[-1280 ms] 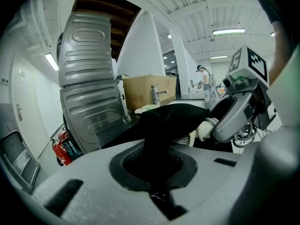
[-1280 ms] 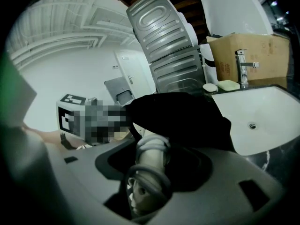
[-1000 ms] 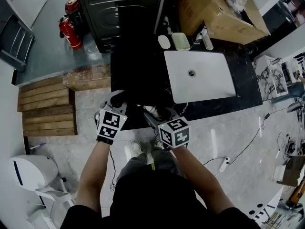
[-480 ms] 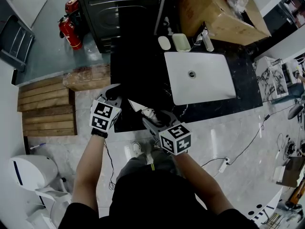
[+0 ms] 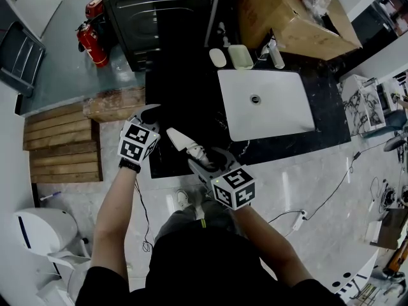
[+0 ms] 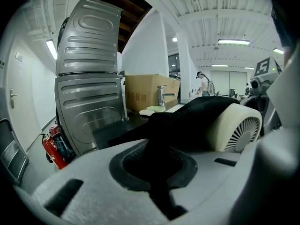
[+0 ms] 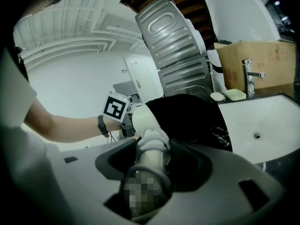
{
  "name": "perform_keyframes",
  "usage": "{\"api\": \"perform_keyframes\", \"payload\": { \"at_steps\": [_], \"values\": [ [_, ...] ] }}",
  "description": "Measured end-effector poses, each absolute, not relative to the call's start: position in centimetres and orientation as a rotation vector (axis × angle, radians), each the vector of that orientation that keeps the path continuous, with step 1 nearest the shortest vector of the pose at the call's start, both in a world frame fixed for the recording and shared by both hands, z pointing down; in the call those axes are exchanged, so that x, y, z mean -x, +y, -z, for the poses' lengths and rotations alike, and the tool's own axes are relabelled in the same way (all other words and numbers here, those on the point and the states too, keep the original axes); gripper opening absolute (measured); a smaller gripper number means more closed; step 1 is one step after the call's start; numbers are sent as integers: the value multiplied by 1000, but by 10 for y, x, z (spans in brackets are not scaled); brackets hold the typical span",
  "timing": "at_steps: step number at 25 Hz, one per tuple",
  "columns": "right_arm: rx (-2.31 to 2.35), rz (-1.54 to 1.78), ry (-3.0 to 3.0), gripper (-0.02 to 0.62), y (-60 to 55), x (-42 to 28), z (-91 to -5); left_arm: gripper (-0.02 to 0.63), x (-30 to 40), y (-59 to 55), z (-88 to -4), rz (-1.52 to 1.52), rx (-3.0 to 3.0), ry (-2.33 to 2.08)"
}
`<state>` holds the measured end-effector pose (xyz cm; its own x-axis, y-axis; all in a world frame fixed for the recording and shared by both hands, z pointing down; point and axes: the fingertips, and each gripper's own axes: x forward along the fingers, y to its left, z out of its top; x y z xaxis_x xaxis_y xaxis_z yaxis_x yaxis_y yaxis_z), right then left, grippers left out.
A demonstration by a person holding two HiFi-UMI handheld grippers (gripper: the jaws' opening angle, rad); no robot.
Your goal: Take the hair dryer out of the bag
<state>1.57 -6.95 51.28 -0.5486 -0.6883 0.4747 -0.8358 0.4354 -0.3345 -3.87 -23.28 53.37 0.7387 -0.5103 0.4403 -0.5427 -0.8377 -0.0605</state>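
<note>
hair dryer (image 6: 234, 125): barrel covered by black bag (image 6: 187, 121) | cardboard box (image 5: 287, 18): cut off at top edge

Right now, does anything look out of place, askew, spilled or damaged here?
Nothing stands out. The hair dryer is partly out of the bag, with its handle in the right gripper, and the left gripper pinches the bag. No spill or damage shows.

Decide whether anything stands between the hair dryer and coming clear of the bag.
Only the bag itself: its black fabric drapes over the body of the hair dryer, leaving its grilled rear bare. The left gripper pinches that fabric; the right gripper grips the handle.
</note>
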Motion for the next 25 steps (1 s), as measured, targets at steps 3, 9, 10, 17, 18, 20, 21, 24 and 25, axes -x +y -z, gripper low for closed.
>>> {"api": "perform_keyframes", "payload": {
  "at_steps": [3, 9, 10, 17, 18, 20, 21, 24, 25],
  "values": [
    [-1306, -790, -2437, 239, -68, -14, -510, 34, 37, -239, -532, -663, -2858, -866],
    [-1265, -788, -2463, 239, -63, -9, -507, 34, 34, -256, -522, -589, -2863, -860],
    [-1259, -786, -2465, 239, -62, -8, -507, 34, 34, -260, -520, -573, -2856, -866],
    [-1237, -767, -2493, 239, -62, -3, -499, 34, 40, -284, -523, -561, -2801, -911],
    [-1238, -769, -2499, 239, -61, -3, -497, 34, 39, -284, -525, -579, -2805, -908],
    [-1240, -776, -2514, 239, -60, -2, -492, 34, 38, -283, -529, -620, -2820, -899],
    [-1241, -780, -2522, 239, -59, -2, -490, 34, 38, -281, -531, -648, -2831, -893],
    [-1237, -791, -2545, 239, -57, 0, -483, 34, 35, -277, -540, -711, -2847, -872],
    [-1235, -795, -2552, 239, -57, 1, -481, 34, 34, -276, -543, -720, -2841, -866]
  ]
}}
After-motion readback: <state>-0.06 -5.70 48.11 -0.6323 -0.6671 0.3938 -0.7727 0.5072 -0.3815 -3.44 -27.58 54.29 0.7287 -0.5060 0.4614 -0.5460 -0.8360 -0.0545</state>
